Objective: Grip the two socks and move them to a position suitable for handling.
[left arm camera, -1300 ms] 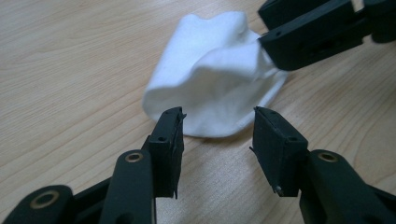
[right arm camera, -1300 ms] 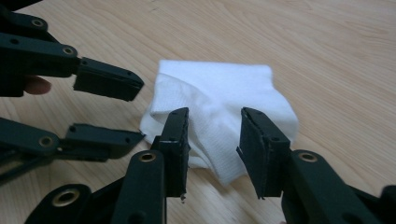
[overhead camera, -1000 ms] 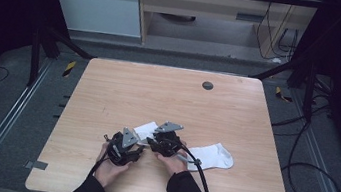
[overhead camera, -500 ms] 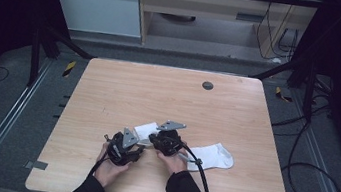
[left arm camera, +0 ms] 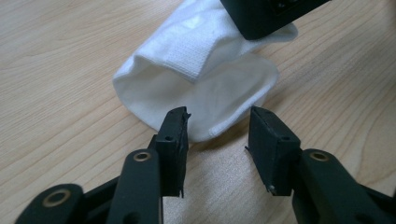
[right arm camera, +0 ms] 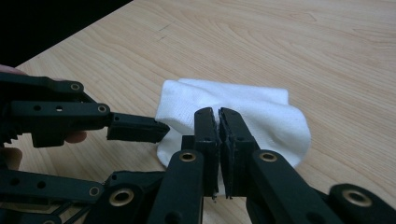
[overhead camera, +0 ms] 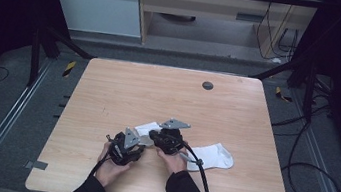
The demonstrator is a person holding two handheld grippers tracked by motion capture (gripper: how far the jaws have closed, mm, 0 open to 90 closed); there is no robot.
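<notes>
High view: wooden table (overhead camera: 124, 89) seen from above, two forearms entering from the bottom edge, both hands low near the front middle. Left gripper (overhead camera: 127, 146) and right gripper (overhead camera: 165, 138) close together, nearly touching. One white sock (overhead camera: 146, 129) peeking out between and just behind them; a second white sock (overhead camera: 213, 156) flat on the wood just right of the right hand, a black cable (overhead camera: 200, 173) crossing its near end. Small dark round hole (overhead camera: 207, 85) in the tabletop far back, well apart from everything. Left gripper view: jaws part open and just now closing in, a clear gap between them, nothing pinched. Sock (left arm camera: 201, 84) lying on the wood right ahead, cuff folded over, its near rounded edge at the jaw tips and sitting in the gap, pads not pressing on it. Black block of the right gripper (left arm camera: 266, 14) pressing down on the sock's far end. Right gripper view: jaws closed tight together, tips (right arm camera: 218, 122) down on the sock (right arm camera: 261, 116) at its near side; whether a fold of cloth is caught between the pads cannot be told. Left gripper (right arm camera: 135, 128) reaching in from the left, its tip at the sock's cuff edge.
</notes>
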